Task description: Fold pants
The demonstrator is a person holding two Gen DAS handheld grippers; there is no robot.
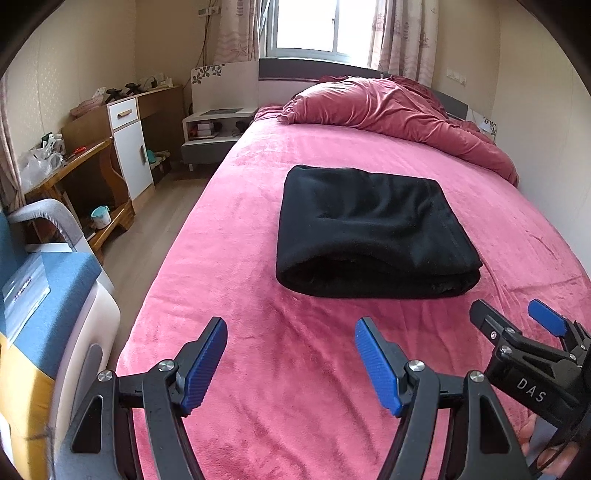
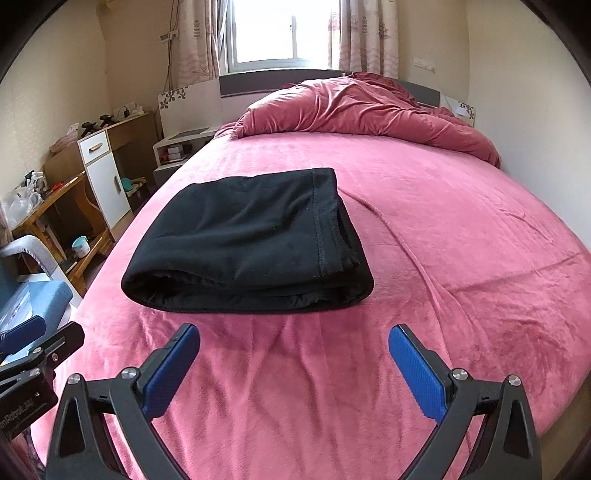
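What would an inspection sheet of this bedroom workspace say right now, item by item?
Surface: pink fleece bed cover, wrinkled near its front edge.
Job's things: black fabric pants, folded into a compact stack, lying on the cover.
Clutter: rumpled dark pink duvet at the head of the bed.
Grippers: left gripper and right gripper both open, empty, short of the pants.
Cables: dark cord hanging on the wall beside the curtain.
Surroundings: bright window, white cabinet, cluttered wooden desk.
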